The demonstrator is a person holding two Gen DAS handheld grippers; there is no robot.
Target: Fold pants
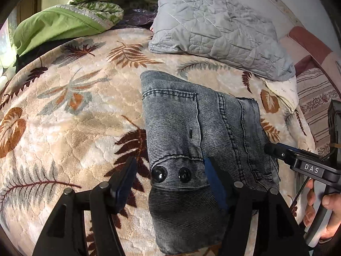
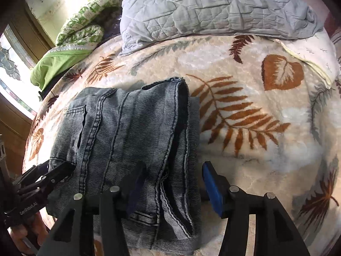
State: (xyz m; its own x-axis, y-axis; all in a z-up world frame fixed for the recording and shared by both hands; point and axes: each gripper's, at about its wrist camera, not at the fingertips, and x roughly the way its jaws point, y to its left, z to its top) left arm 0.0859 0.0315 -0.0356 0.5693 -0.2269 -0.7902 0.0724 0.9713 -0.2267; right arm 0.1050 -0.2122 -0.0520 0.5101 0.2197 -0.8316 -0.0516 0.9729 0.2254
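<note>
The grey denim pants (image 1: 191, 140) lie folded into a compact stack on the leaf-patterned blanket (image 1: 74, 115); two black buttons face the left wrist view. My left gripper (image 1: 170, 170) is open, its fingers straddling the near left corner of the stack. My right gripper (image 2: 172, 181) is open, its fingers straddling the stack's (image 2: 127, 132) near right edge. The right gripper also shows in the left wrist view (image 1: 275, 149), at the stack's right edge. The left gripper shows in the right wrist view (image 2: 53, 170), at the stack's left corner.
A grey quilted pillow (image 1: 213, 27) lies beyond the pants. A green floral quilt (image 1: 85, 8) is bundled at the far left. A striped cover (image 1: 315, 102) is at the right. A window (image 2: 12, 68) is at the left of the bed.
</note>
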